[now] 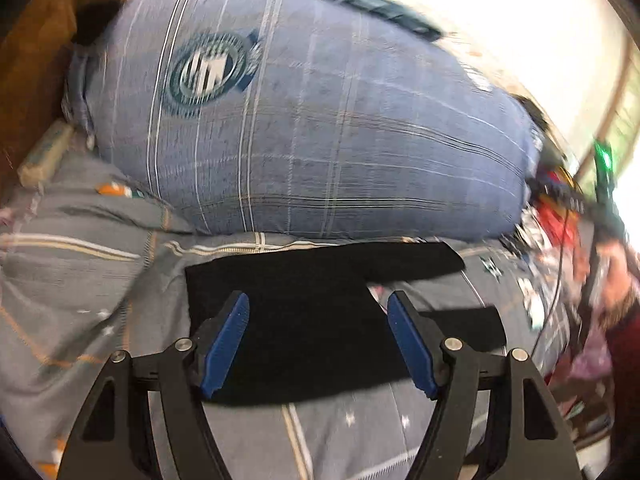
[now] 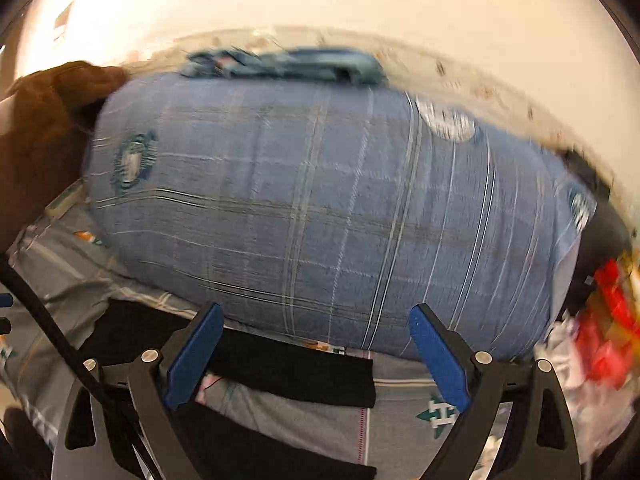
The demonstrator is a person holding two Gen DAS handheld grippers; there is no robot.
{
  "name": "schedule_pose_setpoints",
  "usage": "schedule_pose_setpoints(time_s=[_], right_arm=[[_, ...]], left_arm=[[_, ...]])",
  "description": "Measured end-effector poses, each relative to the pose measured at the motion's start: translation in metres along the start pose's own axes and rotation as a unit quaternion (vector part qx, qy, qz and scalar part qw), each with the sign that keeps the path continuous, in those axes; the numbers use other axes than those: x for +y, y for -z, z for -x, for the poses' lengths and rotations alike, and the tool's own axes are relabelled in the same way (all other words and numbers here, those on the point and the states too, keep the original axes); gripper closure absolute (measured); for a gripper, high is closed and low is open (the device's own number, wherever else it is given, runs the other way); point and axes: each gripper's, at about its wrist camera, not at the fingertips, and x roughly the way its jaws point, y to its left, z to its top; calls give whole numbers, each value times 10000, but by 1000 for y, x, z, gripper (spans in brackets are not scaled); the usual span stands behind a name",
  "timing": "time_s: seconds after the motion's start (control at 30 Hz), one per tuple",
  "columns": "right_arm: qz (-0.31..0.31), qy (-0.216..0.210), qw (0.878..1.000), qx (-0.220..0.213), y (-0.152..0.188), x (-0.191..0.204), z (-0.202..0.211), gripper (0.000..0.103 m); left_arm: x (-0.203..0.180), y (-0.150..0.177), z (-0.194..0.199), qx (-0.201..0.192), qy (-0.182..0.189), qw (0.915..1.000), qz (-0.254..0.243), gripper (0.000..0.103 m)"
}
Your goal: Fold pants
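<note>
Left gripper (image 1: 318, 344) open and empty above the black pants (image 1: 320, 300) lying flat on the bed (image 1: 80, 280), long axis running toward the right gripper (image 2: 316, 354), likewise open, empty, over the leg end, pillow (image 1: 300, 120) beyond

R gripper (image 2: 318, 312) wide open, nothing btwn blue pads (image 2: 196, 354). Black pants (image 2: 296, 372) lie flat on grey bedsheet (image 2: 404, 412) below. Big blue plaid pillow (image 2: 320, 208) behind; red clutter (image 2: 608, 320) at right edge. Blurry.
</note>
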Motion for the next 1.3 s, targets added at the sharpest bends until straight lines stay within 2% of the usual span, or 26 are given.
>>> schedule_pose_setpoints(time_s=[0.13,0.23,0.33,0.4,0.43,0.5,0.57,0.63,0.7,0.77,0.8,0.83,0.9,0.93,1.03,1.07,1.1,1.23,1.3], right_arm=[[-144,-27,9997,196,9,-18,-47,7],[-413,-119,9991,68,14,-35,-56,8],[-675,-36,9976,-124,8,-61,-39,8],[-646,187,9975,-200,-2,-73,-20,8],[-544,369,9974,-305,-7,-78,-4,8],[-337,489,9974,-402,-10,-76,18,8],[-295,508,9975,-387,-11,-72,37,8],[-468,325,9980,-275,-14,-73,41,8],[-729,114,9971,-203,-14,-72,36,8],[-1202,-334,9922,22,-12,-75,18,8],[-1548,-652,9856,169,-10,-78,4,9],[-1998,-1122,9726,401,-8,-79,-15,15],[-2615,-1695,9482,613,-1,-78,-43,28],[-2995,-1939,9315,707,5,-80,-55,28],[-4166,-2592,8644,1098,28,-84,-92,33],[-4421,-2679,8476,1200,34,-85,-101,33],[-4499,-2640,8443,1229,36,-85,-105,33],[-4146,-2231,8737,1229,26,-88,-108,33],[-3691,-1898,9008,1278,16,-87,-104,33]], left_arm=[[20,-6,-43,69,27,9992,384,32],[25,-8,-45,-71,-14,9987,510,32],[23,-12,-36,-132,-57,9983,557,32],[8,-9,-36,85,-226,9993,291,33],[-1,-7,-31,74,-233,9996,158,34],[-19,-5,-13,-128,-71,9999,77,34],[-35,-3,-8,-155,7,9999,-30,34],[-49,-5,-13,-109,-84,9997,-223,34],[-58,-12,-28,29,83,9993,-352,34],[-63,-21,-58,346,275,9980,-461,34],[-62,-24,-70,484,349,9973,-423,34],[-59,-28,-84,670,469,9961,-321,35],[-50,-32,-108,1021,623,9928,-104,40],[-47,-33,-116,1131,632,9916,-60,42],[-43,-32,-124,1395,566,9886,-87,42],[-41,-31,-125,1516,552,9869,-66,42],[-38,-30,-125,1639,547,9850,-13,42],[-17,-29,-122,2092,375,9760,467,42],[-10,-28,-115,2280,265,9708,696,42]])
